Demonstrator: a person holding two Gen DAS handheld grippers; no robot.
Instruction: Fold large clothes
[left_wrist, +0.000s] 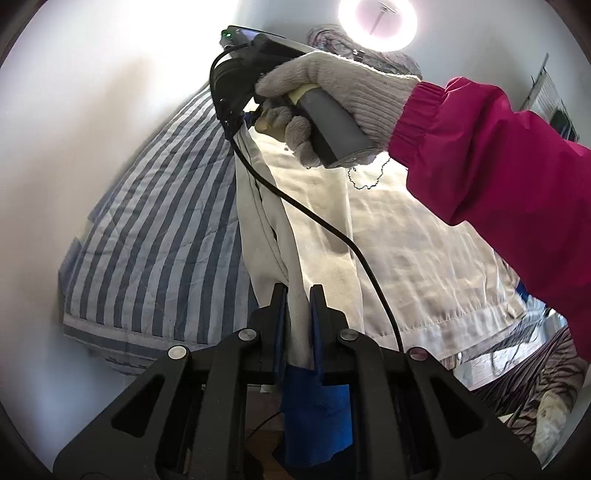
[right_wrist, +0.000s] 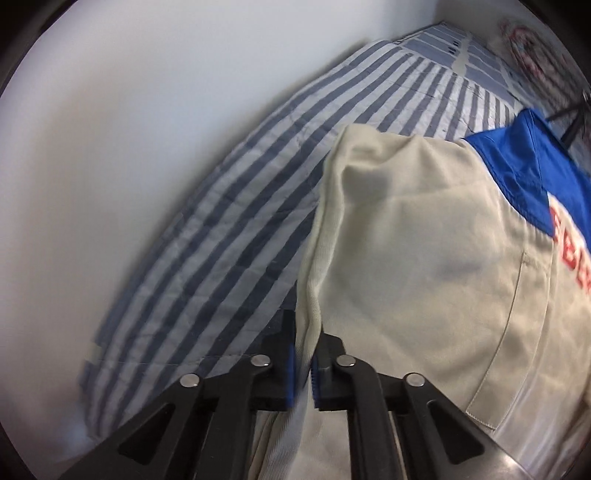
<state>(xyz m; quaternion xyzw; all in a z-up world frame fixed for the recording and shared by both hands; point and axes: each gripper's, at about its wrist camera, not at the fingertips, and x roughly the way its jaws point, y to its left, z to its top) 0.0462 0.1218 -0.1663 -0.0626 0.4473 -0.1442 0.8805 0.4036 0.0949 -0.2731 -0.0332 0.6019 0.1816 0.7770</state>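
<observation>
A large beige work jacket (right_wrist: 424, 236) with blue shoulder panels (right_wrist: 524, 162) and red lettering lies over the striped bed. My left gripper (left_wrist: 297, 291) is shut on a beige edge of the jacket (left_wrist: 406, 236), with blue cloth hanging below the jaws. My right gripper (right_wrist: 304, 332) is shut on a folded beige edge. In the left wrist view the right gripper (left_wrist: 236, 122) is held up by a gloved hand (left_wrist: 332, 96) and pinches the same stretched strip of cloth.
A blue-and-white striped quilt (left_wrist: 147, 236) covers the bed; it also shows in the right wrist view (right_wrist: 236, 236). A white wall (right_wrist: 129, 147) runs along its left side. A ceiling lamp (left_wrist: 376, 18) glares above. A patterned grey blanket (left_wrist: 524, 369) lies at the right.
</observation>
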